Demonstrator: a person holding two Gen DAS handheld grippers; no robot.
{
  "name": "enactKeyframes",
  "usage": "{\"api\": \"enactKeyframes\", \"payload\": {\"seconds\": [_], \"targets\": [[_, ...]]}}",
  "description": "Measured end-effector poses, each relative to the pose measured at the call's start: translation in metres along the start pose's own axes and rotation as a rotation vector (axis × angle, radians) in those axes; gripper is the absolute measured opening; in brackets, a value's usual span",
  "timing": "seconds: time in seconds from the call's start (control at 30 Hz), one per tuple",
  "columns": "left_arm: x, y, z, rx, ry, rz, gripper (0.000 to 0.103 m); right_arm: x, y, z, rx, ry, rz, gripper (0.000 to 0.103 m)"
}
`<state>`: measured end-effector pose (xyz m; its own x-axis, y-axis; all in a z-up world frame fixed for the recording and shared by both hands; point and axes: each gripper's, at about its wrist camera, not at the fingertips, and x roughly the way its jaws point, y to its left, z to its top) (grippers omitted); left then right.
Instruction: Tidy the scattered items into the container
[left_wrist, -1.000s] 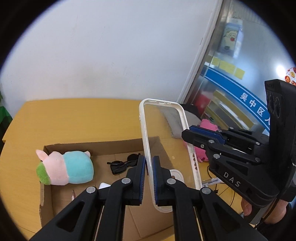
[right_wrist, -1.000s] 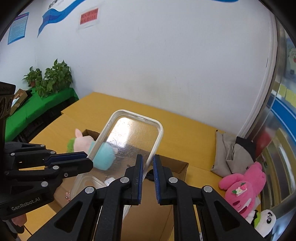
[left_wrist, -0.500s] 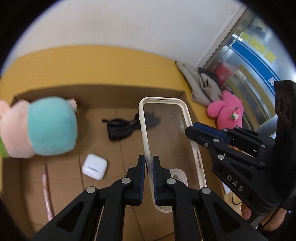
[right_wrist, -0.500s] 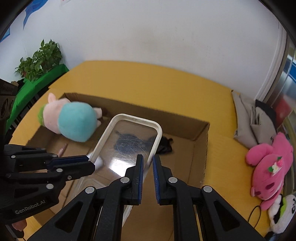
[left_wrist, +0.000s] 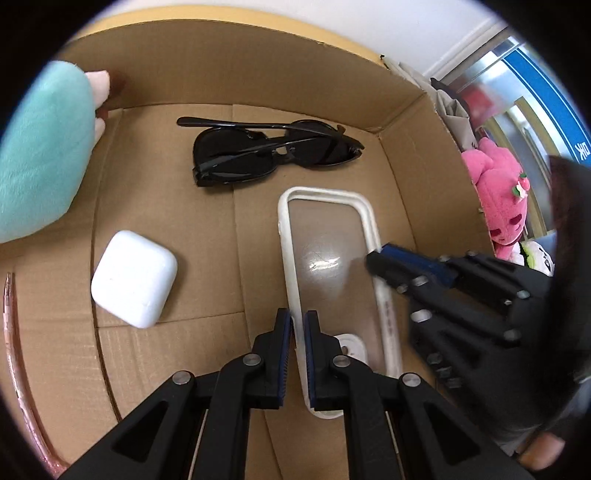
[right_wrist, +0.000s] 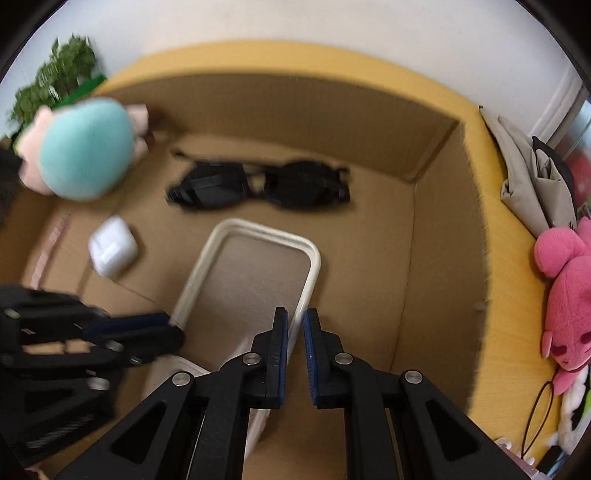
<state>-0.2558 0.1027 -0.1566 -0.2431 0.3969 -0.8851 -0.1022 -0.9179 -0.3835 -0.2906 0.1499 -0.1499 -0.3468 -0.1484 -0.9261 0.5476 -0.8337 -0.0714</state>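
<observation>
A clear phone case with a white rim (left_wrist: 328, 258) is low inside the cardboard box (left_wrist: 258, 62), near its floor. My left gripper (left_wrist: 298, 343) is shut on its left edge. My right gripper (right_wrist: 295, 350) is shut on its right edge (right_wrist: 303, 291); it also shows in the left wrist view (left_wrist: 373, 258). The case shows in the right wrist view (right_wrist: 255, 280) too. Black sunglasses (left_wrist: 273, 151), a white earbud case (left_wrist: 133, 277) and a teal and pink plush (left_wrist: 40, 162) lie in the box.
A thin pink strap (left_wrist: 14, 350) lies at the box's left side. A pink plush (right_wrist: 569, 295), a white plush and grey cloth (right_wrist: 532, 177) lie on the yellow table (right_wrist: 509, 295) right of the box. A plant (right_wrist: 55, 81) stands far left.
Both grippers have carried the phone case down from above the box into it, close to the box floor beside the sunglasses and earbud case.
</observation>
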Motion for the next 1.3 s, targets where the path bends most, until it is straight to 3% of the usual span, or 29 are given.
{"api": "enactKeyframes", "payload": {"seconds": [0.13,0.3,0.4,0.5,0.63,0.7,0.73,0.77,0.9,1.07,1.23,1.3], "targets": [[0.001,-0.006,0.001,0.026,0.019,0.037,0.008,0.002,0.001,0.004,0.003,0.02,-0.023,0.009],[0.0,-0.006,0.0,0.02,0.02,0.027,0.009,0.002,-0.002,0.002,-0.004,0.014,-0.029,0.012],[-0.004,-0.006,-0.003,0.03,0.014,0.032,0.016,-0.004,-0.003,-0.003,-0.012,-0.018,-0.084,0.043],[-0.021,-0.008,-0.012,0.06,-0.027,0.046,0.019,-0.027,-0.002,-0.01,0.001,-0.097,-0.035,0.055],[-0.069,-0.012,-0.031,0.113,-0.166,0.059,0.026,-0.072,-0.008,-0.032,0.076,-0.232,-0.029,0.083],[-0.099,-0.016,-0.049,0.162,-0.264,0.097,0.055,-0.092,-0.011,-0.049,0.128,-0.297,0.032,0.095],[-0.112,-0.016,-0.059,0.182,-0.312,0.118,0.062,-0.104,-0.014,-0.063,0.165,-0.342,0.055,0.1],[-0.122,-0.015,-0.068,0.195,-0.352,0.136,0.072,-0.113,-0.014,-0.077,0.196,-0.375,0.062,0.102],[-0.148,-0.003,-0.106,0.206,-0.456,0.173,0.075,-0.124,-0.001,-0.111,0.28,-0.435,0.14,0.103],[-0.147,0.023,-0.148,0.14,-0.508,0.197,0.075,-0.113,0.032,-0.146,0.253,-0.479,0.058,0.103],[-0.128,0.051,-0.169,0.095,-0.493,0.25,0.075,-0.092,0.061,-0.152,0.201,-0.477,-0.062,0.103],[-0.121,0.057,-0.174,0.103,-0.5,0.259,0.074,-0.093,0.059,-0.153,0.219,-0.497,-0.071,0.103]]}}
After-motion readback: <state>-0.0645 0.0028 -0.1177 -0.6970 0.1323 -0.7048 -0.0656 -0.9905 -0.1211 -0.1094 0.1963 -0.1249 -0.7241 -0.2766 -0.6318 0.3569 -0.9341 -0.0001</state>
